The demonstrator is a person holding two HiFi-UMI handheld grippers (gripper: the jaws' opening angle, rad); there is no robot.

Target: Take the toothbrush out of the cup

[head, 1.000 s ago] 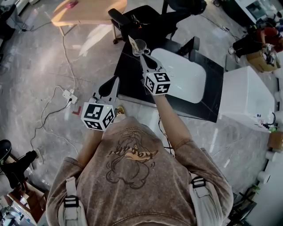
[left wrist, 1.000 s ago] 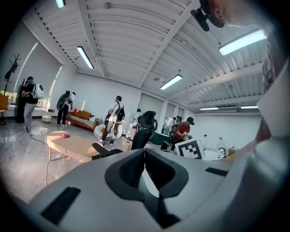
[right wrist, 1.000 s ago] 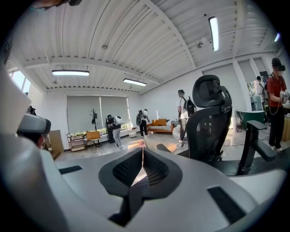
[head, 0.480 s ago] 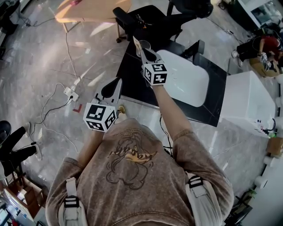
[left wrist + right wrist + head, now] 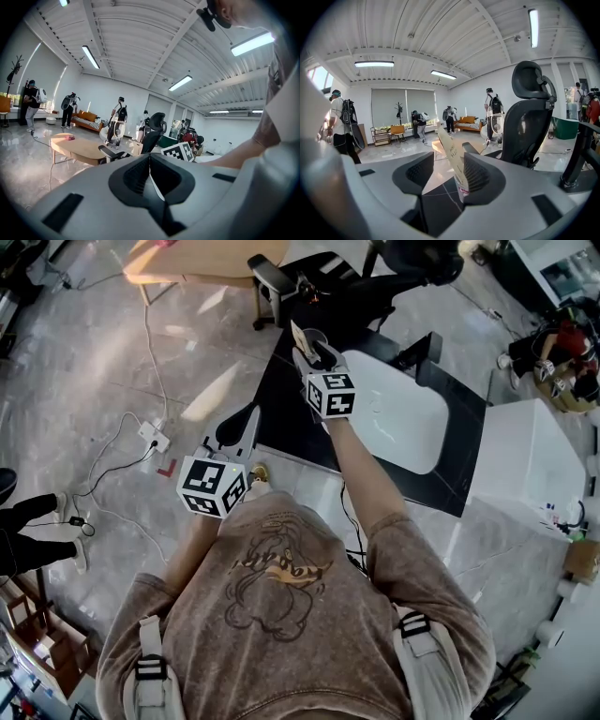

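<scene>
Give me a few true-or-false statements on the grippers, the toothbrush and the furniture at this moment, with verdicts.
1. The left gripper has its jaws together, with nothing between them. True.
2. The right gripper is shut tight. False: its jaws stand apart, having just been opening, with the paper-wrapped toothbrush upright between them.
3. The table under the right gripper is black. True.
4. The office chair beyond the right gripper is white. False: it is black.

Right gripper (image 5: pixel 317 348) just opened, toothbrush (image 5: pixel 452 154) between its fingers
</scene>
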